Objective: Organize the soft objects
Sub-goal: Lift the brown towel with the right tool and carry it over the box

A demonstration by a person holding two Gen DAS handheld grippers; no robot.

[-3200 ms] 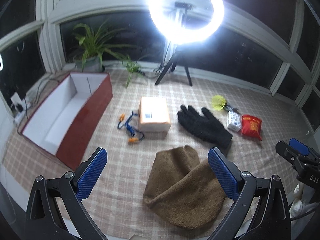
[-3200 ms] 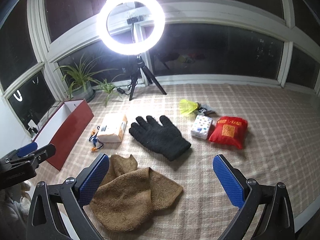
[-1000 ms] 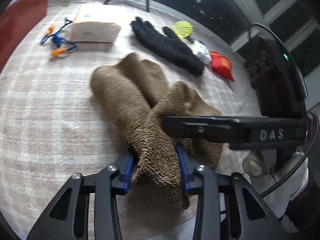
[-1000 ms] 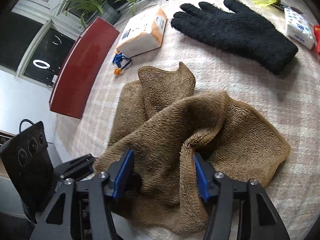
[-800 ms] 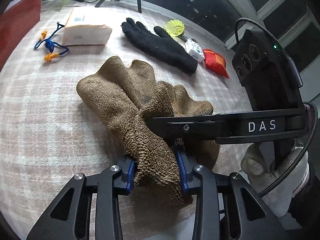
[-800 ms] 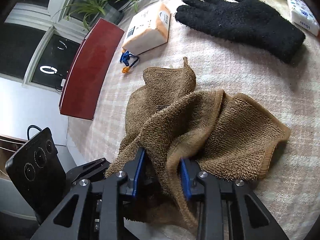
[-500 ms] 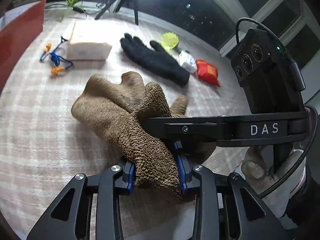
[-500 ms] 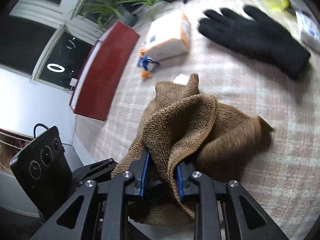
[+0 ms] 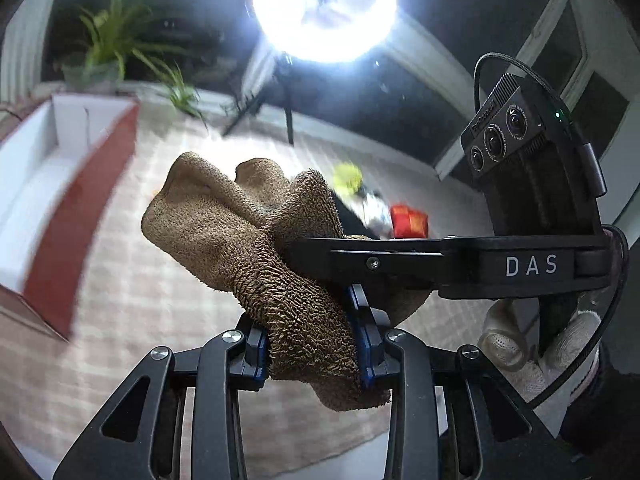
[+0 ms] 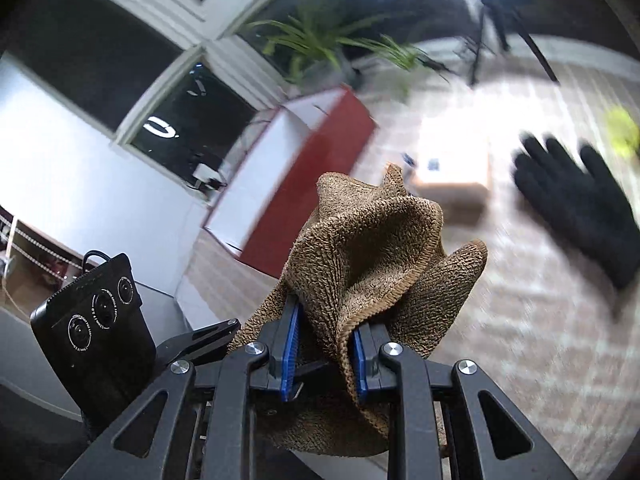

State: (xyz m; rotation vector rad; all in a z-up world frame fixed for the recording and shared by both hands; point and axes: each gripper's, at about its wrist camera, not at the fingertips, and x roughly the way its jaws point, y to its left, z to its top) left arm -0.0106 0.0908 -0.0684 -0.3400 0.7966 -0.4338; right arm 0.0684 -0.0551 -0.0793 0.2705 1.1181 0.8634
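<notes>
A brown terry towel (image 9: pixel 240 236) hangs bunched in the air, lifted off the checked cloth. My left gripper (image 9: pixel 310 338) is shut on its near edge. My right gripper (image 10: pixel 324 346) is shut on another fold of the same towel (image 10: pixel 368 248); its black body crosses the left wrist view from the right (image 9: pixel 440 266). A black glove (image 10: pixel 576 208) lies flat on the cloth to the right. The red box with a white inside (image 9: pixel 44 196) stands open at the left, also in the right wrist view (image 10: pixel 304 172).
A white and orange packet (image 10: pixel 452 172) lies beyond the towel. A yellow item (image 9: pixel 347 176), a small white pack (image 9: pixel 374 218) and a red pouch (image 9: pixel 408 222) lie at the right. A ring light on a tripod (image 9: pixel 324 4) and plants (image 9: pixel 116 48) stand at the back.
Both grippers closed on the towel on the cloth, then raised it. It now hangs clear of the surface, and both views have tilted up toward the box and window.
</notes>
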